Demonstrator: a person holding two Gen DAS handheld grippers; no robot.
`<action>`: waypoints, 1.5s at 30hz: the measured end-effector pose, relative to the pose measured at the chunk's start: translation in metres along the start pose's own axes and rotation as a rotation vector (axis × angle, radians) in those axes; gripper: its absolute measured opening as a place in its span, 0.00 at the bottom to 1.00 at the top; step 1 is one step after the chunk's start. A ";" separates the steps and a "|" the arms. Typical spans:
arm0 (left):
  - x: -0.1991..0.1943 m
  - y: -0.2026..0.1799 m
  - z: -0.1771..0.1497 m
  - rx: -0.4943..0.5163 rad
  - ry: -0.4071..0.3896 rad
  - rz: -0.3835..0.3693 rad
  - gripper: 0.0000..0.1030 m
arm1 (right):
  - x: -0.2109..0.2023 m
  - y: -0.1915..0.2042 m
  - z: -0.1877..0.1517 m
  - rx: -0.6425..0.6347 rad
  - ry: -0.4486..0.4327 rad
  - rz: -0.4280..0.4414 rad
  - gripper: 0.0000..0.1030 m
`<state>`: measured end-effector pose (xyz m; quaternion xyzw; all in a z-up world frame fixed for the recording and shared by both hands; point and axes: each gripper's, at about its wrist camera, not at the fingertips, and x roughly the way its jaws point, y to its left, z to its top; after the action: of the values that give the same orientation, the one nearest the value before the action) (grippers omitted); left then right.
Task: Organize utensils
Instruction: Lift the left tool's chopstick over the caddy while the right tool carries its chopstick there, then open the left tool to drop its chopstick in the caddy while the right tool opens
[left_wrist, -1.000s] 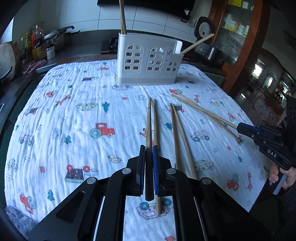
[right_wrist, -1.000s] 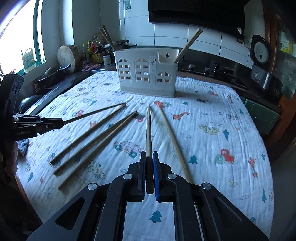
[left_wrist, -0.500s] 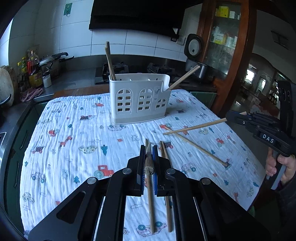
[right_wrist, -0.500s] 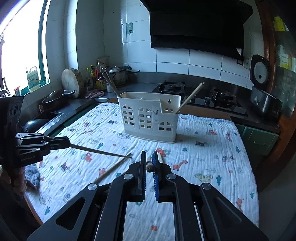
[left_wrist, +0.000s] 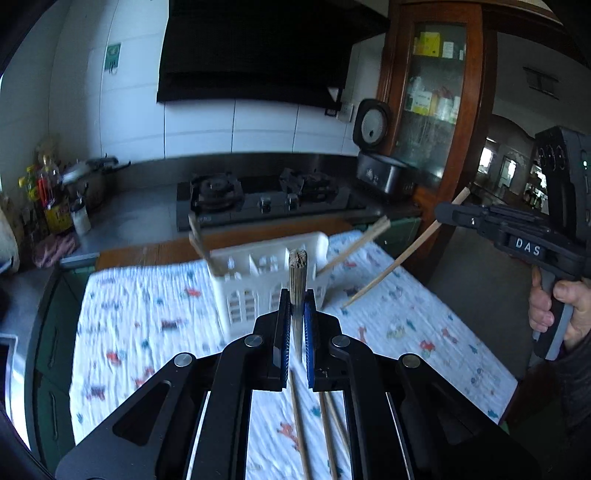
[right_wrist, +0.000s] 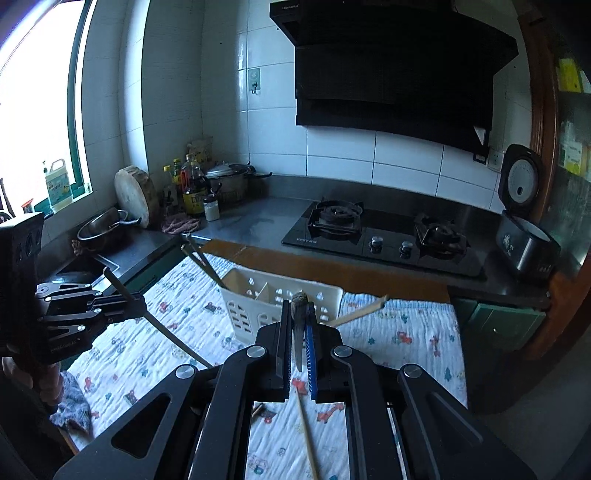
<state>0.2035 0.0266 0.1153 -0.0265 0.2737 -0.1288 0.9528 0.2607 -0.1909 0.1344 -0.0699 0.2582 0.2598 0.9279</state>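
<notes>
Right gripper jaws clamp a chopstick before the white holder.

Slanting chopsticks crowd the white caddy's left compartment.

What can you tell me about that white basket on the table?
The white basket looks like plastic, with arched cut-out slots in its walls and dividers making compartments. It stands upright on the printed cloth near the table's far edge. Chopsticks lean out of its left end, and another from its right end.
</notes>
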 end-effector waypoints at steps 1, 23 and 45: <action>-0.002 0.000 0.009 0.008 -0.014 0.004 0.06 | -0.001 -0.001 0.007 0.001 -0.009 0.001 0.06; 0.068 0.051 0.083 -0.073 -0.031 0.123 0.06 | 0.082 -0.015 0.045 0.024 0.041 -0.016 0.07; 0.093 0.054 0.056 -0.082 0.056 0.115 0.16 | 0.102 -0.020 0.026 0.053 0.070 -0.022 0.16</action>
<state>0.3216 0.0534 0.1078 -0.0460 0.3064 -0.0633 0.9487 0.3575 -0.1551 0.1039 -0.0571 0.2964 0.2399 0.9227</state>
